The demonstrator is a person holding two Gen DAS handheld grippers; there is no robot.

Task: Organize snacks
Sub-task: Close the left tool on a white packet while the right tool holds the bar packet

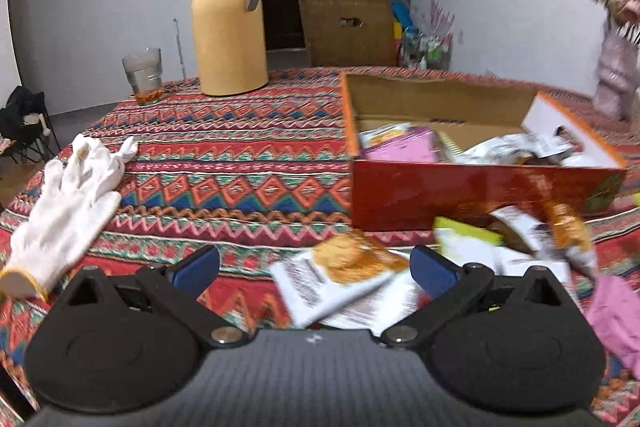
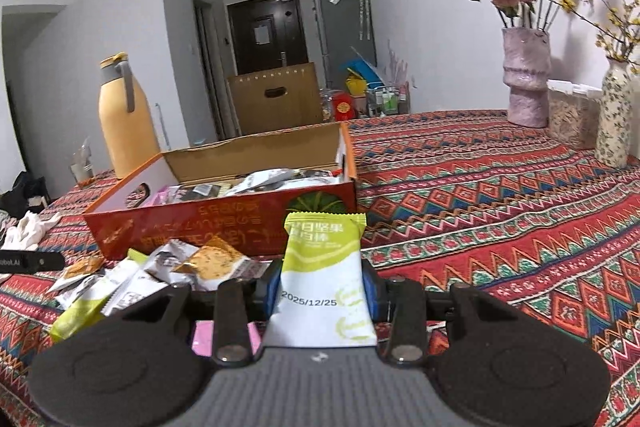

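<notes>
Snacks are partly sorted: the right gripper [image 2: 323, 287] is clenching a green packet [image 2: 324, 267] between its jaws, just before the box [image 2: 224, 227]. The left gripper [image 1: 314, 269] is hanging released over a cracker packet [image 1: 340, 275]. Several packets are already lying in the box, while a loose pile [image 2: 132, 283] is waiting on the bench [image 2: 500, 207] beside it.

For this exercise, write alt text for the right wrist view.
The right gripper pinches a green-and-white snack packet upright before an open red box of snacks; loose packets lie left on the patterned tablecloth.
</notes>
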